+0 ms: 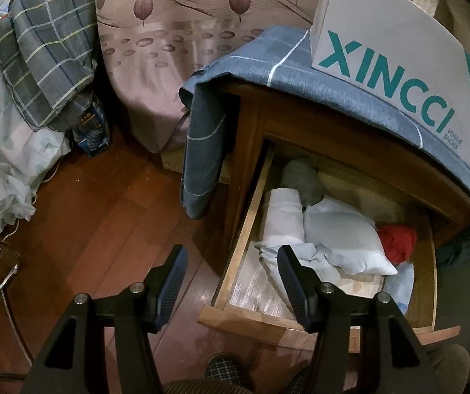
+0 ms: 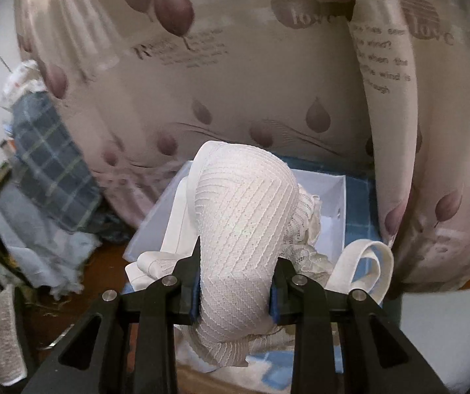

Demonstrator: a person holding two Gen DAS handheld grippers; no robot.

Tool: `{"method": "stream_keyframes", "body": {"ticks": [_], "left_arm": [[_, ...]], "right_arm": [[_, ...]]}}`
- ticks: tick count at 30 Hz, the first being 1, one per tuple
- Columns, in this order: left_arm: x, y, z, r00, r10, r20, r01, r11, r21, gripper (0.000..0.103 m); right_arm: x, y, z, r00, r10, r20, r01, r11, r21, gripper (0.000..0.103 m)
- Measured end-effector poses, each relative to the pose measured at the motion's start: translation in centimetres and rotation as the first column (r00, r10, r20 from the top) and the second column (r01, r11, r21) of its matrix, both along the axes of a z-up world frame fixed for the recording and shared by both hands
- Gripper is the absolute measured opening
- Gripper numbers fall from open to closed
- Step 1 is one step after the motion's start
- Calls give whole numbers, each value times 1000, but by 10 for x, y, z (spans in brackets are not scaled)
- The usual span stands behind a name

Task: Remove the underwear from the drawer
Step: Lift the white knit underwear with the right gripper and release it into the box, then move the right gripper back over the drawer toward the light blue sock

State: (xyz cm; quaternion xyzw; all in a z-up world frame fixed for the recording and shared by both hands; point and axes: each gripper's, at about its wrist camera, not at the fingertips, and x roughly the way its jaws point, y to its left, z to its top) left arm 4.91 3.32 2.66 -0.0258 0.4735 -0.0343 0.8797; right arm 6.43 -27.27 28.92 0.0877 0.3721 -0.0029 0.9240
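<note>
On my far left a plaid quilt [image 1: 51,49] is heaped against the leaf-print curtain [image 1: 182,32], with wooden floor [image 1: 103,229] below. My left hand-held gripper [image 1: 231,259] hangs wide apart and empty, straddling the near left corner of the open drawer [image 1: 245,229]. Inside lie folded white underwear [image 1: 284,216], a grey roll [image 1: 302,180], a pale blue bundle [image 1: 346,243] and something red [image 1: 397,241] at the right. A blue cloth [image 1: 202,151] droops beside the drawer, and a XINCCI shoebox [image 1: 392,65] sits on top. My right hand-held gripper [image 2: 236,272] is clamped on a white knitted undergarment [image 2: 245,216], held above an open white box [image 2: 333,210], the curtain just behind.
</note>
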Motion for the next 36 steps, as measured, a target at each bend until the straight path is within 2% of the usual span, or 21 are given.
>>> {"method": "stream_keyframes", "body": {"ticks": [4,8,14,18,19,21,23,25,28,32,36], "left_arm": [[0,-1,-1,1000,-4,-2,4,1000,3,58],[2,-1,-4,1000,-7,-10,7,1000,1,58],[4,4,-6,1000,0,-21,0,1000,-29,58],[5,6,-8,1000,4,-26,-5,999,-38,58],[5,5,-8,1000,3,-27,-4,999,-38,58],[5,5,-8,1000,3,-27,-4,999,-38,58],[5,4,-7,1000,3,-27,-4,999,-36,58],[5,4,-7,1000,3,-27,-4,999,-36,58],[5,4,-7,1000,3,-27,-4,999,-35,58],[4,4,-7,1000,6,-28,-7,999,-35,58],[4,5,-5,1000,8,-29,-10,999,-40,58]], "right_arm": [[35,-8,-28,998,-35,-54,32,998,-47,28],[61,-21,-59,991,-74,-114,72,997,-23,29],[77,-32,-90,980,-102,-172,104,995,0,31],[83,-32,-101,975,-104,-198,102,995,-20,41],[84,-32,-104,973,-102,-207,100,995,-22,48],[84,-32,-108,970,-111,-217,105,994,-38,57],[82,-32,-108,970,-114,-216,105,993,-52,58],[79,-31,-105,972,-110,-210,100,993,-54,65],[74,-28,-93,975,-106,-196,94,993,-72,70],[53,-24,-67,985,-61,-162,56,998,-31,70],[18,-10,-53,983,11,-182,-15,1000,-21,72]]}}
